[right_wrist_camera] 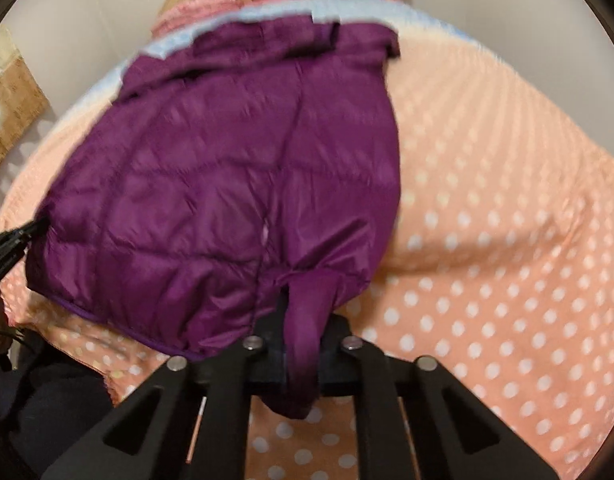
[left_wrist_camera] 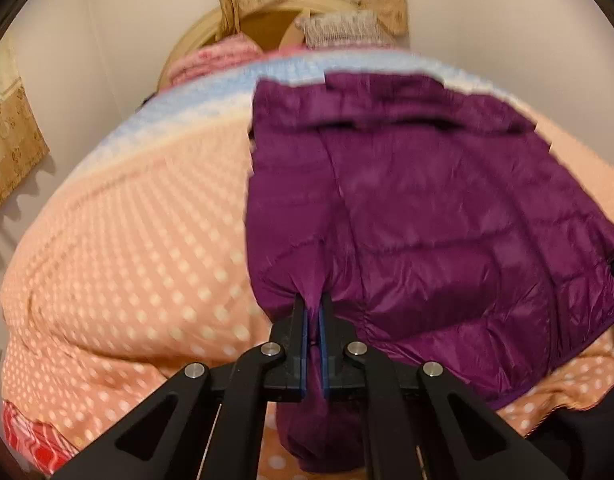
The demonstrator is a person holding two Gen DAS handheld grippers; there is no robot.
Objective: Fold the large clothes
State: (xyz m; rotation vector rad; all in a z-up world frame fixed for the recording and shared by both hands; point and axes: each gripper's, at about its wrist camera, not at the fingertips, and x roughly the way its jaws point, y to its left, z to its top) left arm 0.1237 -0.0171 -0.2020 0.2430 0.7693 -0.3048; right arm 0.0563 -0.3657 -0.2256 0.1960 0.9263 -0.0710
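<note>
A purple quilted puffer jacket (left_wrist_camera: 419, 208) lies spread on a bed with a peach polka-dot cover (left_wrist_camera: 127, 248). My left gripper (left_wrist_camera: 313, 304) is shut on the jacket's near left hem corner, with fabric pinched between its blue pads. In the right wrist view the jacket (right_wrist_camera: 227, 184) fills the middle. My right gripper (right_wrist_camera: 305, 312) is shut on the jacket's near right hem corner, and a fold of fabric hangs down through the jaws. The left gripper (right_wrist_camera: 37, 226) shows at the left edge of the right wrist view, at the jacket's other corner.
The cover (right_wrist_camera: 507, 240) turns pale blue near the head of the bed. Pink pillows (left_wrist_camera: 211, 60) and a wooden headboard (left_wrist_camera: 263, 20) lie at the far end. White walls flank the bed, with gold curtains (left_wrist_camera: 11, 148) on the left. A red patterned fabric (left_wrist_camera: 31, 436) shows at lower left.
</note>
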